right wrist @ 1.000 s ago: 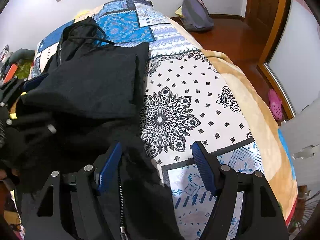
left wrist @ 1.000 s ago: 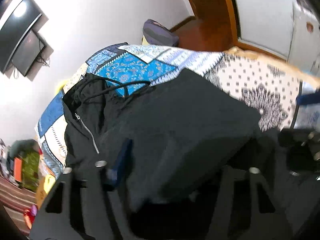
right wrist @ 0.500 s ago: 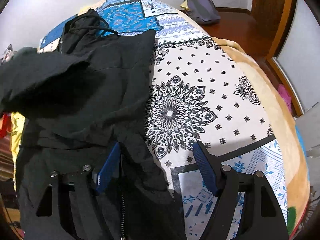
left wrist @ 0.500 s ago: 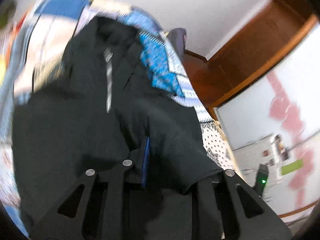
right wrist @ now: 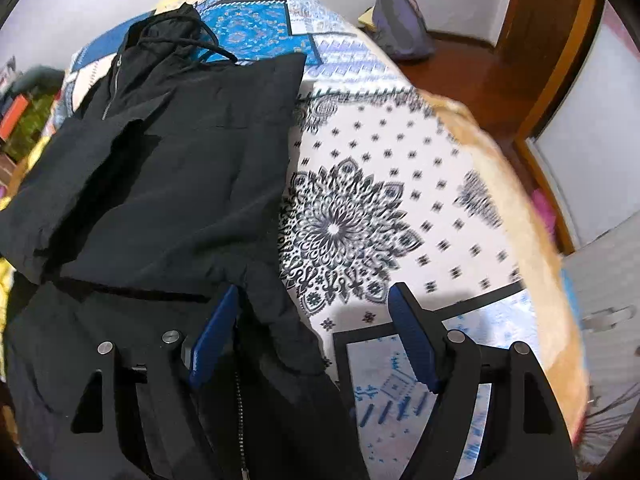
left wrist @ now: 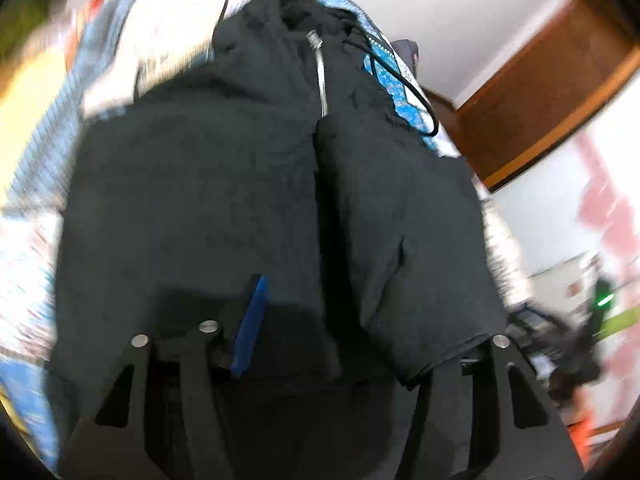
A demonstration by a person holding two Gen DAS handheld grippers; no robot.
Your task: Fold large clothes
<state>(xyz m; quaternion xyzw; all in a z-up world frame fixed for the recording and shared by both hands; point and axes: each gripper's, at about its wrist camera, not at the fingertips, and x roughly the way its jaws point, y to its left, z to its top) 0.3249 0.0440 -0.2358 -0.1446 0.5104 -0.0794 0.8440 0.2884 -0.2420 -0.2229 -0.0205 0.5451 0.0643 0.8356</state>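
The right hand-held gripper [right wrist: 312, 336] is hovering open at the near edge of the bed [right wrist: 400, 184], its left finger over the black jacket's [right wrist: 180, 184] hem. The left hand-held gripper [left wrist: 360, 320] is buried in fabric, so I cannot tell its state. The jacket is lying lengthwise, hood toward the far edge, sleeves folded in.

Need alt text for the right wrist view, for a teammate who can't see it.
A black zip-up hoodie lies partly folded on a patterned bedspread, filling the left half. The open right gripper hovers over its lower right edge, with a grey backpack on the floor beyond.
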